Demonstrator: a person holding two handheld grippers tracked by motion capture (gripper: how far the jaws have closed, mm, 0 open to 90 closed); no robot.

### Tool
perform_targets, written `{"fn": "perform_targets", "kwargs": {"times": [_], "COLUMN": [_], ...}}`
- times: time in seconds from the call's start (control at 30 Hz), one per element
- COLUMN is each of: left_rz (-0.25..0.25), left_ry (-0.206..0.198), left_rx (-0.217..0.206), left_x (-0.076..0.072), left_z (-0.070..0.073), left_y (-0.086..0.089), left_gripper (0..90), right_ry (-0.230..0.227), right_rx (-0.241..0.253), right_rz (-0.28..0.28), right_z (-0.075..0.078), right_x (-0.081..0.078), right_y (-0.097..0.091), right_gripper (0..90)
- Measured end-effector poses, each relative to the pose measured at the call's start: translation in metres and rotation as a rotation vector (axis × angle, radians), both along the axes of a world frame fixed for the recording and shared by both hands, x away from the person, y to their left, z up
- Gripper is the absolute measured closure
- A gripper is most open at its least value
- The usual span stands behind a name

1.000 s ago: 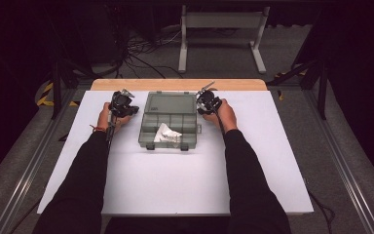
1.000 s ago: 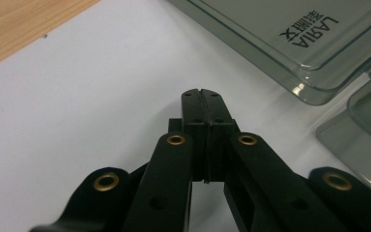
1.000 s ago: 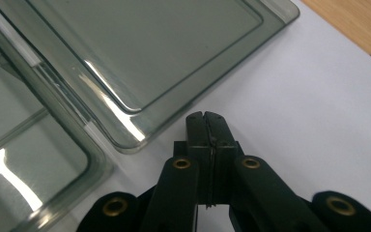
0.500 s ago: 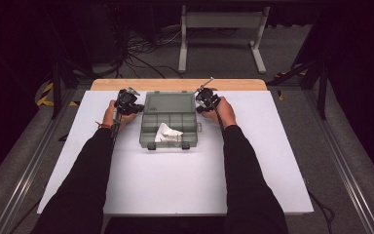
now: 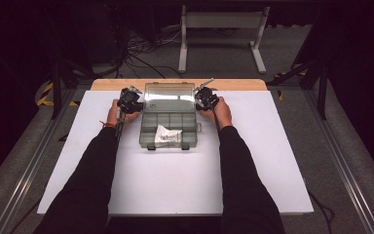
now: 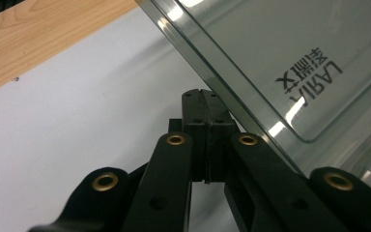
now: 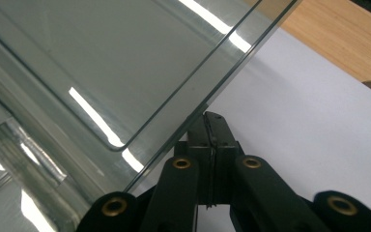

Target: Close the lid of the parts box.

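Two closed grippers flanked the raised lid of a clear organiser box at the centre of the high view.

The compartment box [image 5: 168,129] sat on the white bench [image 5: 175,185], its transparent lid [image 5: 169,96] tilted up behind it. The left gripper [image 6: 204,104], jaws pressed together and empty, stood against the lid's left edge. The right gripper [image 7: 212,128], jaws likewise together and empty, stood at the lid's right edge. A crumpled white packet [image 5: 165,136] lay in a front compartment.
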State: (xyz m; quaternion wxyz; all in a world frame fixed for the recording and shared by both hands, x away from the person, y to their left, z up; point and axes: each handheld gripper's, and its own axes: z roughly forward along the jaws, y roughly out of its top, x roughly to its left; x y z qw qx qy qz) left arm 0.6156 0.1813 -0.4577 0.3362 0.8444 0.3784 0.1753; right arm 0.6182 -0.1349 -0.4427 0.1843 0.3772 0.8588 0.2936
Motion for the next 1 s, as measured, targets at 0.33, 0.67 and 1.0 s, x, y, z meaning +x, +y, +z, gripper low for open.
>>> {"fn": "perform_targets", "kwargs": {"times": [0.33,0.67,1.0], "left_rz": [0.043,0.070,0.068], "left_ry": [-0.076,-0.154,-0.215], "left_rx": [-0.019,-0.025,-0.047], "left_x": [-0.005,-0.012,-0.024], "left_z": [0.007,0.027,0.050], "left_y": [-0.004,-0.001,0.001], "left_gripper": [89.9,89.9,89.8], "right_ry": [-0.073,-0.165,-0.226], "right_rx": [0.057,0.080,0.123], "right_rz": [-0.034,-0.050,-0.053], "right_z": [0.004,0.025,0.045], "right_x": [-0.002,-0.009,-0.021], "right_y": [-0.002,-0.004,-0.004], "right_gripper": [90.0,90.0,90.0]}}
